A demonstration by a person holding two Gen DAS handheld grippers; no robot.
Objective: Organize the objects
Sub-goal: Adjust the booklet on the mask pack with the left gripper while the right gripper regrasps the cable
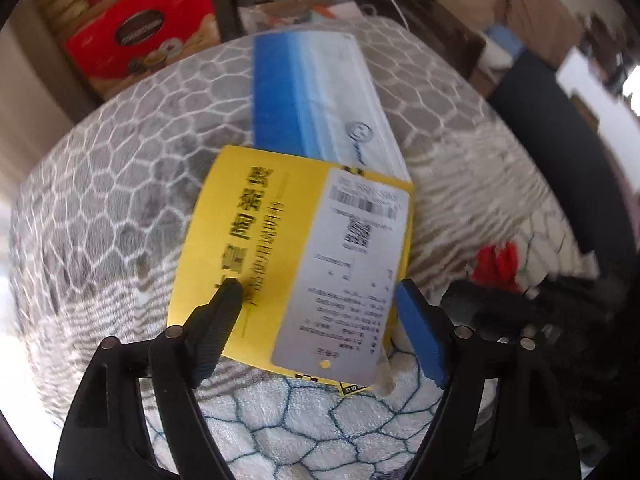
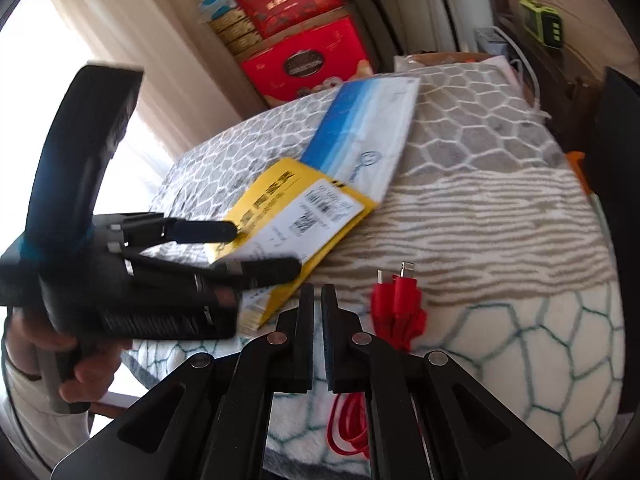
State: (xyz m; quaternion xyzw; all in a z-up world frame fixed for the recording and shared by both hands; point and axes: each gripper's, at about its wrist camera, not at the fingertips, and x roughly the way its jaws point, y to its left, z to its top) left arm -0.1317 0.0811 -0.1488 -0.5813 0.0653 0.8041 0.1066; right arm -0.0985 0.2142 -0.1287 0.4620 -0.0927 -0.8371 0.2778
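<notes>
Yellow booklet lies flat on blanket, overlapping blue-white packet, between spread fingers of left gripper, released, likely lining up for a grab. Right gripper nearly clenched, holding nothing. Only right view shows red cable clearly, just right of its fingers.

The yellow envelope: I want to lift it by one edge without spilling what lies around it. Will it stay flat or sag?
The yellow envelope looks thin and flat, so it probably droops beyond the open left gripper. Its far end overlaps the blue-and-white packet, which may drag along. The plush blanket beneath likely yields, making an edge grip awkward.
</notes>
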